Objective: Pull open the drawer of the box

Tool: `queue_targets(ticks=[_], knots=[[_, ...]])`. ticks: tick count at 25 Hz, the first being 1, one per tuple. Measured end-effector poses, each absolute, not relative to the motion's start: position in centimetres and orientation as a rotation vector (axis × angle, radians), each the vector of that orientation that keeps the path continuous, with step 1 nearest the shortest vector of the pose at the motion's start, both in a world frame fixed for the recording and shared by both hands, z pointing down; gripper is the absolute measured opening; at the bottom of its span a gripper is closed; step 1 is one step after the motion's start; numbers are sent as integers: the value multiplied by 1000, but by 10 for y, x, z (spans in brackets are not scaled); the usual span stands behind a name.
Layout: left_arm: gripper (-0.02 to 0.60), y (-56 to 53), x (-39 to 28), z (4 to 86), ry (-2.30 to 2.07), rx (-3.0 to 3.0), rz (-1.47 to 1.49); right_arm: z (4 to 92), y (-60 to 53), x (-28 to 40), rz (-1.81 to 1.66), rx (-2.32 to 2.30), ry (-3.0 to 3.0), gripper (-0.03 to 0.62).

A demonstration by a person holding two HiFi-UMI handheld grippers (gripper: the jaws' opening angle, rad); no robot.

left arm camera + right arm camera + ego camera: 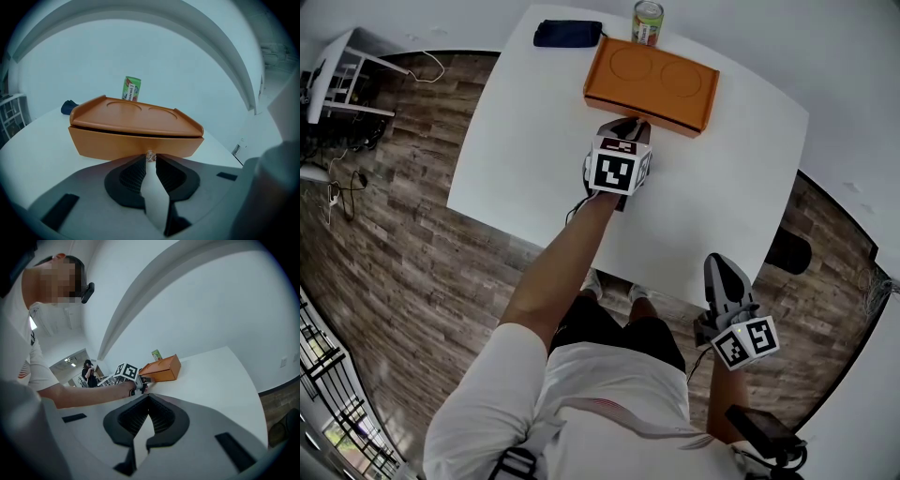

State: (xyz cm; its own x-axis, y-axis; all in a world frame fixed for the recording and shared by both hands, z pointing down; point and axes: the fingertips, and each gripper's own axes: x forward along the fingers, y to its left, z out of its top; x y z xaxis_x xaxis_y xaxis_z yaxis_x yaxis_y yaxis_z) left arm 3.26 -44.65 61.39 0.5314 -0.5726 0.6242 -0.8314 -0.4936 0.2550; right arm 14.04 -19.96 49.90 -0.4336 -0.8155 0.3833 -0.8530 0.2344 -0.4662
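Note:
An orange box (652, 82) with a tray-shaped top stands at the far side of the white table (525, 159). Its drawer front (133, 140) faces me, with a dark seam under the top and a small clear knob (150, 155) at its middle. My left gripper (626, 125) is against that front, and its jaws pinch the knob from both sides in the left gripper view. My right gripper (718, 264) hangs at the table's near right edge, well away from the box, its tips together (148, 396) and nothing between them.
A green-labelled can (648, 21) stands just behind the box. A dark blue pouch (568, 34) lies to the box's left at the table's far edge. Wooden floor surrounds the table. A white shelf (342, 75) stands far left.

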Motion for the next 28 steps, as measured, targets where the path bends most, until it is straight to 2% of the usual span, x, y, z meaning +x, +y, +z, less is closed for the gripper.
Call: queue_targets(ticks=[28], knots=[[80, -380, 11, 619, -1135, 2153, 644, 487, -172, 127, 953, 1589, -2480, 0]])
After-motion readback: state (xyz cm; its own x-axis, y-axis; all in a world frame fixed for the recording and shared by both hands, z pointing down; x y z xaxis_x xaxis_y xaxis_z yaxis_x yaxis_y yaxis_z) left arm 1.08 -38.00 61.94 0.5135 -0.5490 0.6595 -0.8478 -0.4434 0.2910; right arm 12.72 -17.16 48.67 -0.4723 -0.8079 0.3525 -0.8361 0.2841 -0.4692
